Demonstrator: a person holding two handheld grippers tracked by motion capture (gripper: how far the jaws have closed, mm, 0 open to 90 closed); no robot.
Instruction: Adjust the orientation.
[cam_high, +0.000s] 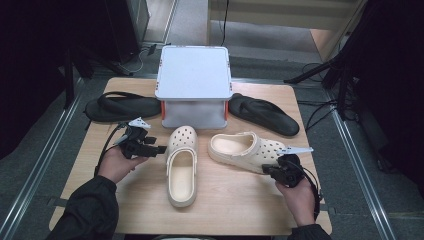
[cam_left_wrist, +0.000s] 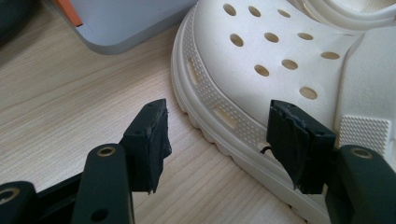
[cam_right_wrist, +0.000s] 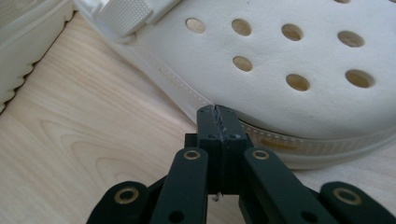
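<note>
Wooden table (cam_high: 235, 200): our left gripper (cam_high: 159, 149) is spread beside the upright clog (cam_high: 181, 164); our right gripper (cam_high: 268, 170) is pressed together, empty, at the toe of the sideways clog (cam_high: 247, 150).

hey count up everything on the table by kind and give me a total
Cream clogs: 2, one toe toward the box, one lying crosswise.
Black flip-flops: 2, one left of the box, one right of it.
Grey box: 1.
Total: 5.
</note>
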